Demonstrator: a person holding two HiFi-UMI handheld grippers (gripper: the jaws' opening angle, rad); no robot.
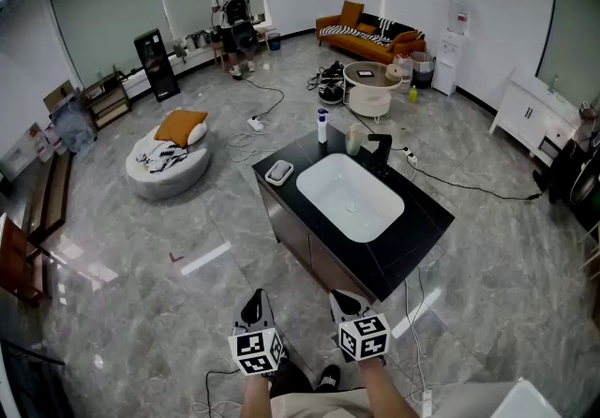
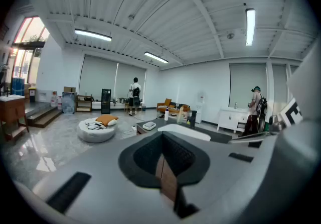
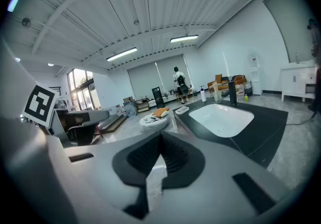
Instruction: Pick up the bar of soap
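The bar of soap (image 1: 279, 171) lies in a small white dish at the left corner of the black counter (image 1: 422, 219). It also appears small in the left gripper view as the soap (image 2: 149, 125) and in the right gripper view as the soap (image 3: 181, 110). My left gripper (image 1: 253, 302) and right gripper (image 1: 346, 300) hang side by side low in the head view, well short of the counter. Both point toward it. The left gripper (image 2: 161, 142) is shut with nothing in it. The right gripper (image 3: 160, 142) likewise has its jaws together and holds nothing.
A white basin (image 1: 351, 197) is set in the counter, with a black faucet (image 1: 380, 148) and a bottle (image 1: 322, 126) behind it. A round grey pouf (image 1: 169, 164) sits left on the floor, cables run across the tiles, and a person (image 1: 232, 19) stands far back.
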